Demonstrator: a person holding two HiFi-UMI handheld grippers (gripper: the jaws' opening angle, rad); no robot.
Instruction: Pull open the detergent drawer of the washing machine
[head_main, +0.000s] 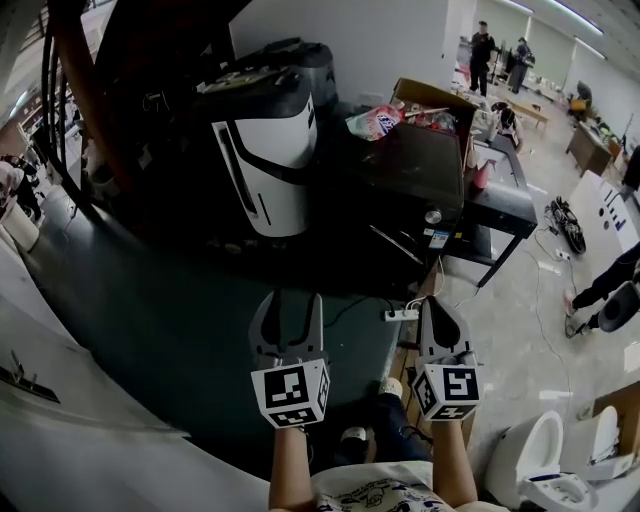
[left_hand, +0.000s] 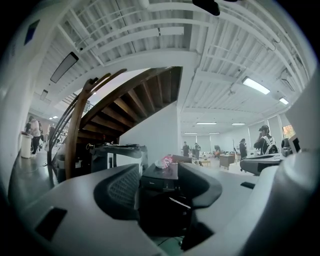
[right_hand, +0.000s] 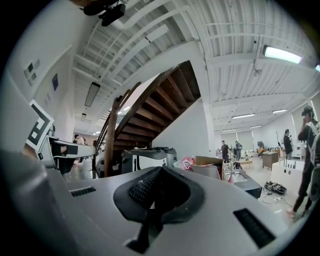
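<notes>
- Nearest to us, our own forearms (head_main: 295, 465) held both tools level above the floor.
- The left gripper (head_main: 296, 305) had its jaws well apart. Nothing stood between the pads, and only distant things showed through the gap.
- The right gripper (head_main: 433, 308) had its jaws pressed together on nothing.
- Both hung over a dark green mat (head_main: 170, 330). A white power strip (head_main: 402, 314) lay just past the mat's right edge.
- Beyond the mat's far right corner stood a black box-shaped appliance (head_main: 410, 170), which we took for the washing machine. It was well apart from both grippers, and in the left gripper view it lined up in the gap between the open jaws.
- We could not pick out the detergent drawer on it, and no view showed any drawer standing out from the front.
- In our judgement the task had not begun. We had yet to close in on the machine, take hold of the drawer front and pull it out.
- Just left of the machine stood a white-and-black appliance (head_main: 265, 150). We could not tell what kind it was.
- A pink snack bag (head_main: 372, 122) lay at the far edge of the machine's top, with an open cardboard box (head_main: 440, 100) behind it.
- Farther off, a wooden staircase (left_hand: 130, 100) rose on the left, and people (head_main: 483, 55) stood across the hall.
</notes>
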